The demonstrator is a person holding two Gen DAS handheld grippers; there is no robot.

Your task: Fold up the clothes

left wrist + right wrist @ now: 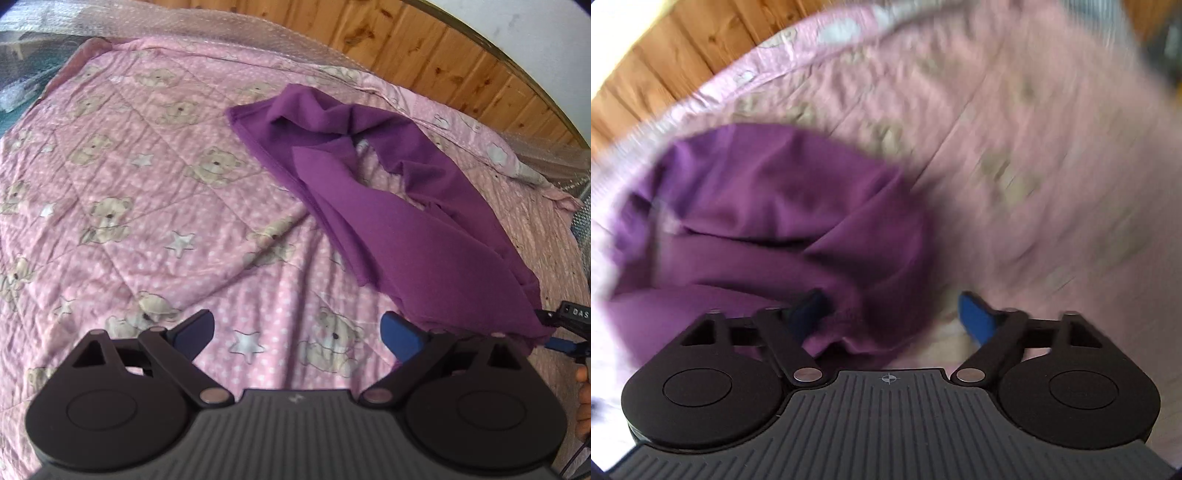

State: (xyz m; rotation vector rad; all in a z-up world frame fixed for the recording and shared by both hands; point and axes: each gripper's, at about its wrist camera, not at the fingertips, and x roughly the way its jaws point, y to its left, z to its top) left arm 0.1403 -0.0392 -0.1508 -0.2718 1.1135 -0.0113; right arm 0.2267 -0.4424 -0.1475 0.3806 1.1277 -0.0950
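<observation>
Both jaws stand spread, empty, over the crumpled purple garment (399,206) on the pink quilt (147,221).

Left gripper (299,332) points steeply downward, jaws spread wide and empty; right gripper (894,314) also stands open, blurred.

We see the whole right wrist view motion-blurred: purple garment (768,206) folds smeared, quilt (1015,147) prints unreadable. In the left wrist view, beside the garment's near corner, right gripper (570,325) and a hand (584,402) are cut off by the frame edge.
</observation>
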